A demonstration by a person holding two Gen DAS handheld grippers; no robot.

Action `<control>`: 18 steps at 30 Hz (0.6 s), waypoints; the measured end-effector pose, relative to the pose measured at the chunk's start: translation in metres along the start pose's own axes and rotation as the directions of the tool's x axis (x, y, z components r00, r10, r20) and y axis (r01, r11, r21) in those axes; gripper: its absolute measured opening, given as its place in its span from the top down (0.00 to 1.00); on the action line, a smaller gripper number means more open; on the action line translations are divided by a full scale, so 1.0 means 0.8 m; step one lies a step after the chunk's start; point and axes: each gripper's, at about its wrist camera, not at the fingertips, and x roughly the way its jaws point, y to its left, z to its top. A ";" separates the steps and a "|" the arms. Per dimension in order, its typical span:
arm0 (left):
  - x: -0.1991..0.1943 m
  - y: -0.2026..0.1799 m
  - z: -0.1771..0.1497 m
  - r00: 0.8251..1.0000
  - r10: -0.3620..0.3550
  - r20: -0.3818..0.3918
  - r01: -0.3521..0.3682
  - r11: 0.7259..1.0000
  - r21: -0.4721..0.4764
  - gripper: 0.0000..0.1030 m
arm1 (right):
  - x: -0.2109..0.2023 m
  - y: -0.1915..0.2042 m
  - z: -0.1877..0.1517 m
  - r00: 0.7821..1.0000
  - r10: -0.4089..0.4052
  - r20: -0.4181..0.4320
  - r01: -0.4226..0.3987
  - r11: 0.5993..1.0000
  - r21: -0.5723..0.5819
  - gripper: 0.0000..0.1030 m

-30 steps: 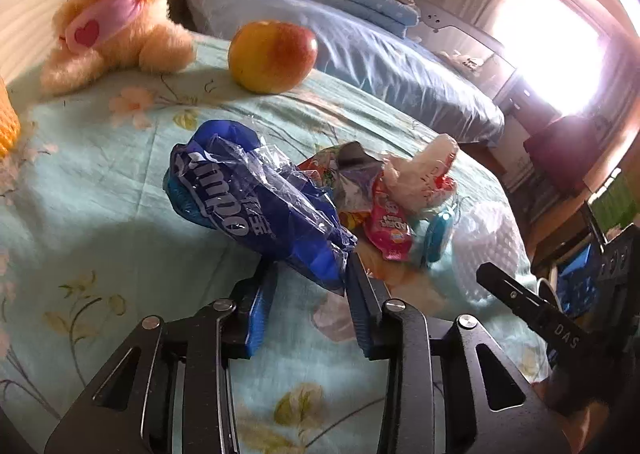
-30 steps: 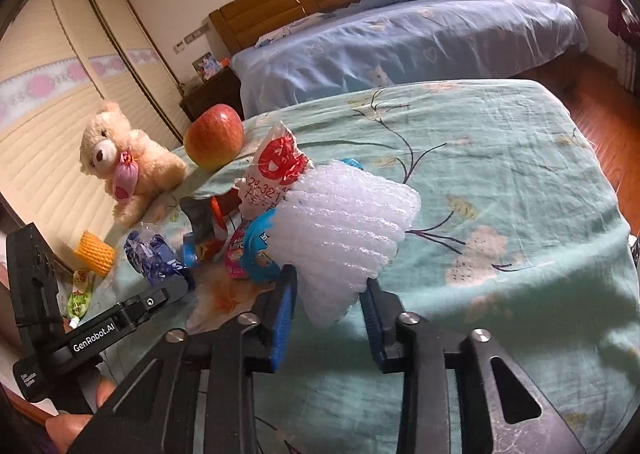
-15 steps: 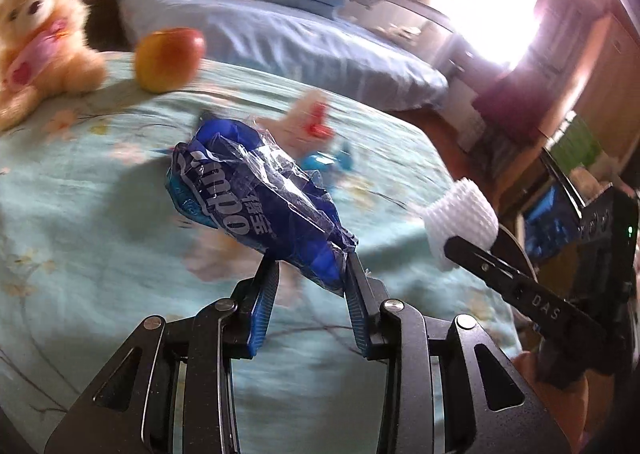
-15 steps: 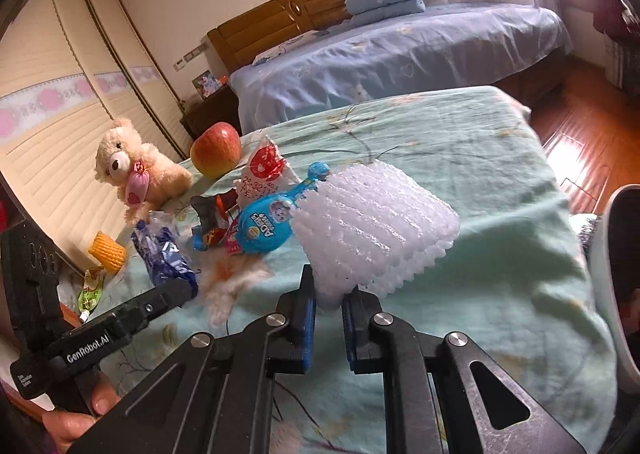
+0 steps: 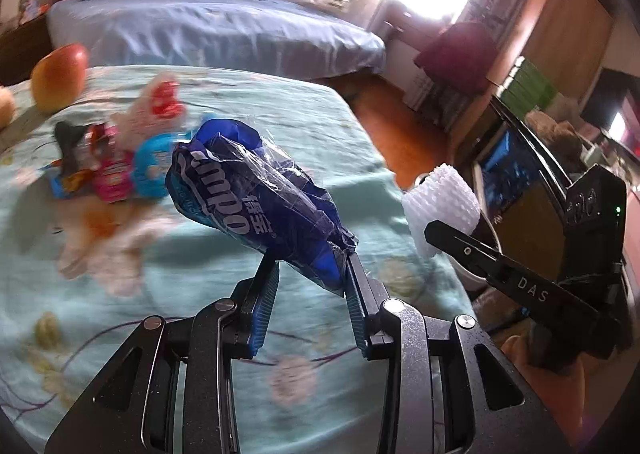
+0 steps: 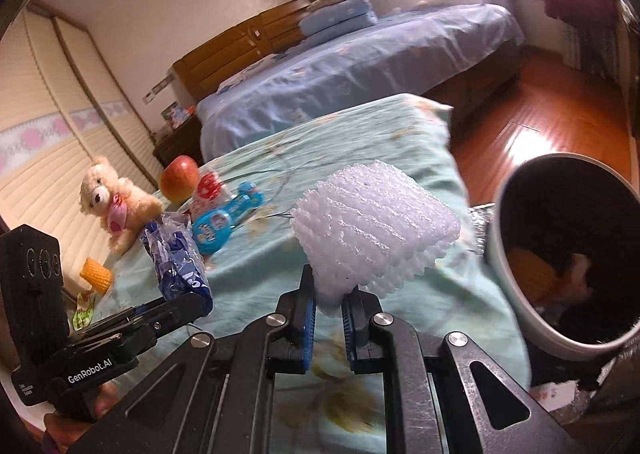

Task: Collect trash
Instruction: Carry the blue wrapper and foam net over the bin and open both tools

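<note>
My left gripper [image 5: 310, 274] is shut on a crumpled blue plastic wrapper [image 5: 256, 194], held up over the green flowered bedspread [image 5: 120, 274]. My right gripper [image 6: 328, 294] is shut on a white foam fruit net [image 6: 376, 230], lifted above the bed's edge. In the left wrist view the foam net [image 5: 440, 206] shows at the right, in the other gripper. The blue wrapper [image 6: 176, 254] shows at the left of the right wrist view. A dark bin with a white rim [image 6: 568, 254] stands right of the bed and holds some trash.
More wrappers [image 5: 112, 170] and a blue toy package [image 6: 224, 218] lie on the bedspread. An apple [image 6: 180, 178], a teddy bear [image 6: 112, 202] and a yellow foam piece [image 6: 96, 274] lie further back. A blue bed [image 6: 360, 74] and wooden floor [image 6: 540, 122] lie beyond.
Both grippers have swung right, away from the pile of wrappers and toward the bed's edge. The right jaws closed on the foam net. The bin has come into the right wrist view.
</note>
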 end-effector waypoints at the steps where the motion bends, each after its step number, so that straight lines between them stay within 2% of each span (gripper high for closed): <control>1: 0.003 -0.008 0.000 1.000 -0.007 -0.005 0.007 1.000 0.013 0.69 | -0.004 -0.006 -0.001 1.000 -0.006 0.006 0.006 1.000 0.010 0.89; 18: 0.051 -0.104 0.003 0.992 -0.089 -0.086 0.102 0.981 0.164 0.69 | -0.048 -0.089 -0.004 0.994 -0.097 0.053 0.091 0.989 0.114 0.89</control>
